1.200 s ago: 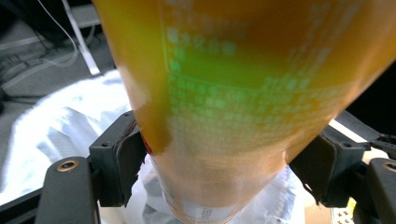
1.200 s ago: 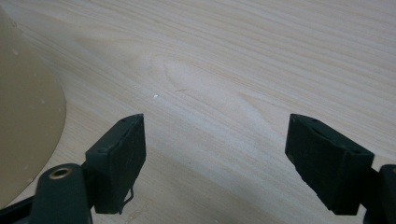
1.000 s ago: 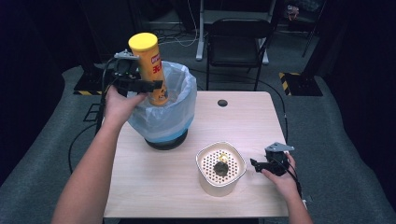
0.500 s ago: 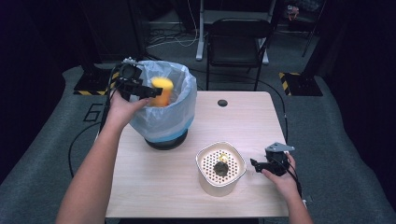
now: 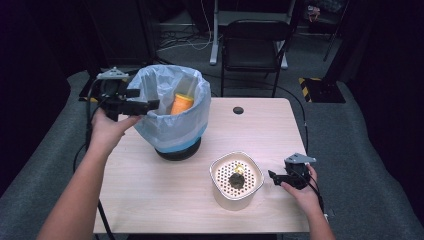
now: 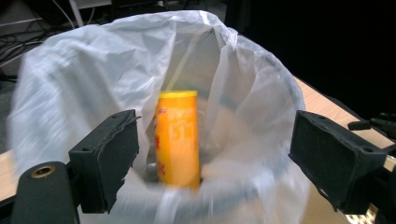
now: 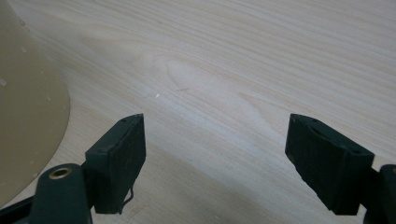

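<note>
A yellow can [image 5: 181,104] stands inside the bin lined with a pale blue bag [image 5: 170,127] at the table's back left. In the left gripper view the can [image 6: 177,137] sits upright deep in the bag [image 6: 93,79]. My left gripper [image 5: 147,106] hovers at the bin's left rim, open; its jaws [image 6: 215,158] have just been closing a little with nothing between them. My right gripper [image 5: 274,176] rests low at the front right, open and empty [image 7: 215,163], beside a cream perforated bowl [image 5: 216,172].
The cream bowl holds a dark lump [image 5: 235,181] and its wall [image 7: 28,116] lies just left of the right jaws. A small black disc [image 5: 238,110] lies on the wooden table [image 5: 150,190]. A black chair [image 5: 255,40] stands behind.
My left gripper held the can above the bin, let it go, and the can dropped into the bag. The left hand has drawn back to the left rim. The right hand stayed put.
</note>
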Available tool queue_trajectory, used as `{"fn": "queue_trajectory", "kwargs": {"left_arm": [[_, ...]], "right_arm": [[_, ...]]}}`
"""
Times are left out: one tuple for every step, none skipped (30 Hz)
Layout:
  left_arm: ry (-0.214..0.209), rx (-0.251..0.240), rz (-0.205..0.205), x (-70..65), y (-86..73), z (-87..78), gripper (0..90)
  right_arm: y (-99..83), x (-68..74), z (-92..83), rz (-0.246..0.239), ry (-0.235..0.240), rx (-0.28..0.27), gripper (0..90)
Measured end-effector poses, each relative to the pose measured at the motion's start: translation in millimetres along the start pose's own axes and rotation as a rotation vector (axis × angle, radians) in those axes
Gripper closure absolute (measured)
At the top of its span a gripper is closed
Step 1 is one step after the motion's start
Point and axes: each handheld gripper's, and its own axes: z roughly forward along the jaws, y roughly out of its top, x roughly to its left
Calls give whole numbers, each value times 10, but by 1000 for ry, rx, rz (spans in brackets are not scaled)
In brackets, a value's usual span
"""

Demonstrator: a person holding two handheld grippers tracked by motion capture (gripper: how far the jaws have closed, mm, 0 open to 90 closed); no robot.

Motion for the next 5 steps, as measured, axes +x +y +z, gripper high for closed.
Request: {"fn": "queue_trajectory", "kwargs": {"left_arm": [[-19,-10,-9,11,-28,-44,155],[-35,-8,-18,22,-65,-99,157],[-35,-6,-15,26,-106,-156,157],[-38,-11,-13,31,-153,-216,157],[-50,-28,-19,40,-208,-265,157]], "right_arm": [[-1,1,2,3,3,8,199],[0,0,7,2,1,7,199],[-1,6,16,8,-1,4,199],[-2,4,18,-2,0,9,198],[-1,9,20,-5,-1,8,198]]}}
